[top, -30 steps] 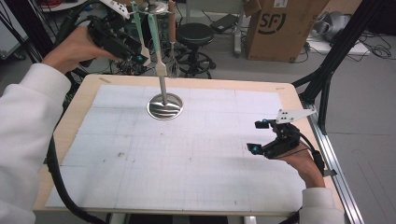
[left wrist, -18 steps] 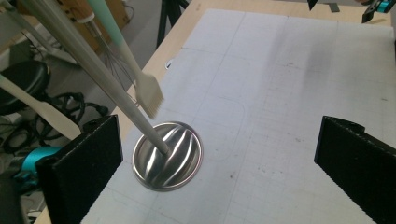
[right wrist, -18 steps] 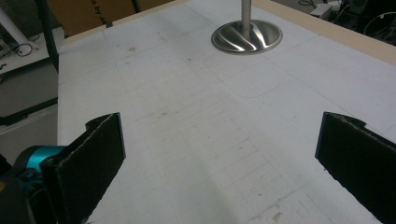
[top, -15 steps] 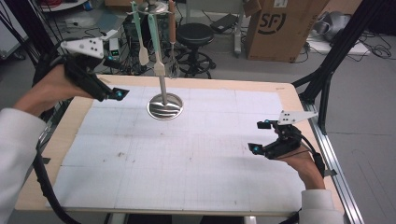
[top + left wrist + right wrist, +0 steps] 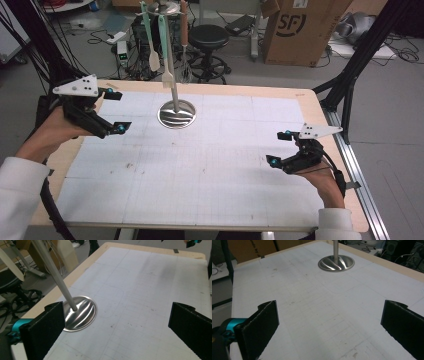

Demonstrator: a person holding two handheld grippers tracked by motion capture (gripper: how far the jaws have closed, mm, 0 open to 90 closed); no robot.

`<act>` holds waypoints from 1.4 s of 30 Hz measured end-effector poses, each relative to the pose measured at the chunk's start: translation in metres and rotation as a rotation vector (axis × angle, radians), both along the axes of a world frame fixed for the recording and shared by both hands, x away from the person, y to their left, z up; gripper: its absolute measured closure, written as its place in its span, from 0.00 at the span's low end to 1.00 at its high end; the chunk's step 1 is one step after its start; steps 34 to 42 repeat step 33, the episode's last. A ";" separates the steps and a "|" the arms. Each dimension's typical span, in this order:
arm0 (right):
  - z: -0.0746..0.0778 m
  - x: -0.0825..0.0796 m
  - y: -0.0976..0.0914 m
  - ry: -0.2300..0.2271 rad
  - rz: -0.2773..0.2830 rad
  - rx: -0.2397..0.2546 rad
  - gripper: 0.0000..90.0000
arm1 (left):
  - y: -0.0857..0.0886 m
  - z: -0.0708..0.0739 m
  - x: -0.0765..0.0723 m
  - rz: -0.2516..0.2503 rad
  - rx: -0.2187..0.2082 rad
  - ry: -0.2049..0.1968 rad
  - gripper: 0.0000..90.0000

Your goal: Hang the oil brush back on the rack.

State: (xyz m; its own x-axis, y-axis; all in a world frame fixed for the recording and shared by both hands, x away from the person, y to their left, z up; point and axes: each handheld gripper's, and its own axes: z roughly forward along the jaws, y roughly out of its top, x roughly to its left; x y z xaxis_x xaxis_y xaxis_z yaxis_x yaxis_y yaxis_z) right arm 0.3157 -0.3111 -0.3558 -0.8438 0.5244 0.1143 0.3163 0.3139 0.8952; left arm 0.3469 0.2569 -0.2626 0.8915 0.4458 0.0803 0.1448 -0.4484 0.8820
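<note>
**Utensils hung, left hand withdrawn**

On the table, the utensil stand bears the utensils, seemingly all hung. The left gripper has dropped away from them, its jaws just opened wide and empty. The right gripper rests, jaws apart.

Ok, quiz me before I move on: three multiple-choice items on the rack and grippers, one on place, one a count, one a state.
1. Where does the utensil stand's round base sit?
A. far half of the mat, left of centre
B. near right corner
C. on the floor

2. How many utensils hang from the stand?
A. one
B. three
C. six

3. How are the left gripper jaws?
A. clamped on the pole
B. open, nothing between them
C. holding a spatula

Answers: 1 A, the high view shows it there. 2 B, two pale spatulas and a whisk hang. 3 B, its jaws have just been opening, with bare mat between them.
</note>
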 end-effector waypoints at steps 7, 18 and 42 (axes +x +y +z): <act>-0.008 -0.005 -0.002 -0.011 -0.026 -0.008 0.00 | 0.000 -0.032 -0.018 0.000 -0.035 -0.009 0.02; -0.022 -0.016 0.000 -0.031 -0.050 0.006 0.00 | 0.008 -0.072 -0.036 0.024 -0.100 -0.006 0.02; -0.031 -0.021 -0.006 -0.033 -0.072 -0.003 0.00 | 0.014 -0.105 -0.041 0.010 -0.122 0.003 0.02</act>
